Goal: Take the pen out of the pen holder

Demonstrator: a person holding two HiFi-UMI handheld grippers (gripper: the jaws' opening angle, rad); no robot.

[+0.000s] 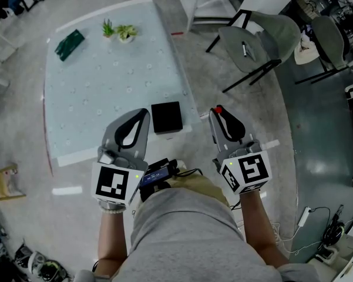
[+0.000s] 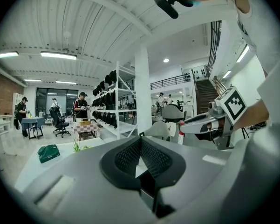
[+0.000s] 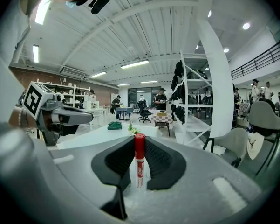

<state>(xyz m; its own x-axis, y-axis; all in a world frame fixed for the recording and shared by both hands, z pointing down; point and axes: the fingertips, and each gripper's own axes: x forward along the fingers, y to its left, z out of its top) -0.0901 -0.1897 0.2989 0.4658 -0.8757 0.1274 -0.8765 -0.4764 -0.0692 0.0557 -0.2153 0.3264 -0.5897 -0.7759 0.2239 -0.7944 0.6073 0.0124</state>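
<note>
Right gripper (image 3: 140,139) clamps pen (image 3: 140,164) upright — left gripper (image 2: 140,140) seemingly closed, empty.

bright even overhead light, soft shadows, strong fisheye edge distortion

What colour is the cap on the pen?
Red. The pen shows best in the right gripper view.
</note>
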